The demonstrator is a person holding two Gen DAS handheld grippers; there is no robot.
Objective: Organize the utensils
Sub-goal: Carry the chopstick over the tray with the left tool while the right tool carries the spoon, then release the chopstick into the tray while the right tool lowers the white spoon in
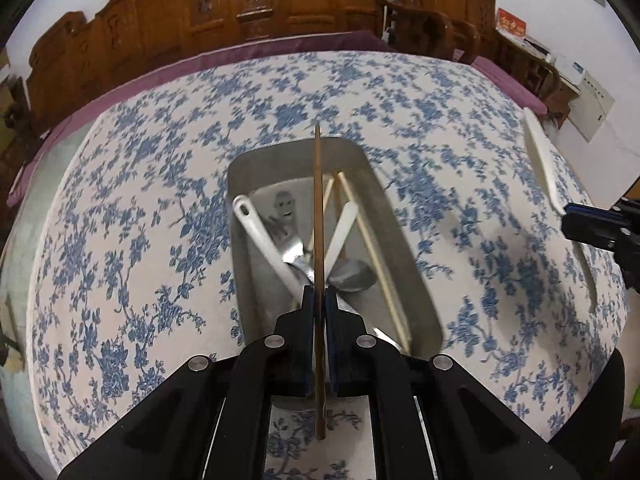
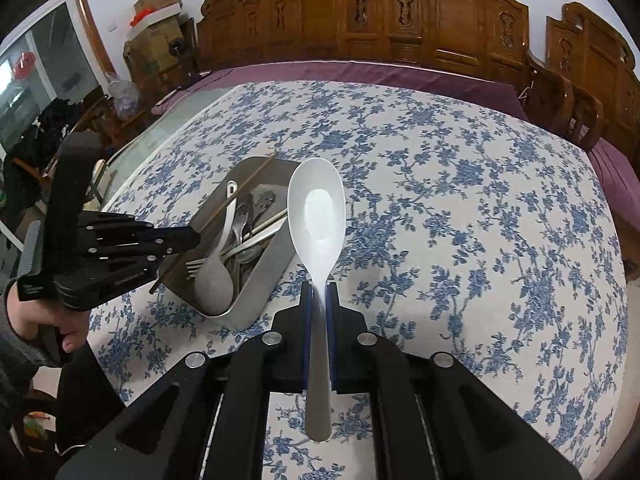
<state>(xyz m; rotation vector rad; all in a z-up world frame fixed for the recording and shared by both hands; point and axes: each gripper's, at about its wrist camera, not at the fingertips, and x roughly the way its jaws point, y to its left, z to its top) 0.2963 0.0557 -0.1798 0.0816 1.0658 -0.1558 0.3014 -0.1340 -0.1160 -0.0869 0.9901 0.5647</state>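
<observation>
My left gripper (image 1: 319, 294) is shut on a brown chopstick (image 1: 318, 200) that points forward over the metal tray (image 1: 404, 240). In the tray lie a white spoon (image 1: 264, 244), a metal fork, a metal spoon (image 1: 354, 276), a white spatula handle and pale chopsticks (image 1: 372, 248). My right gripper (image 2: 319, 290) is shut on the handle of a white rice spoon (image 2: 317, 212), bowl forward, just right of the tray (image 2: 256, 300). The left gripper (image 2: 192, 238) with its chopstick (image 2: 240, 194) shows over the tray in the right wrist view. The rice spoon (image 1: 540, 156) and right gripper (image 1: 568, 220) appear at the far right.
A blue-flowered cloth (image 2: 460, 220) covers the round table. Carved wooden chairs (image 2: 400, 16) and a purple cushion ring the far side. A person's hand (image 2: 36, 320) grips the left tool. Cardboard boxes (image 2: 156, 12) and a window stand at the back left.
</observation>
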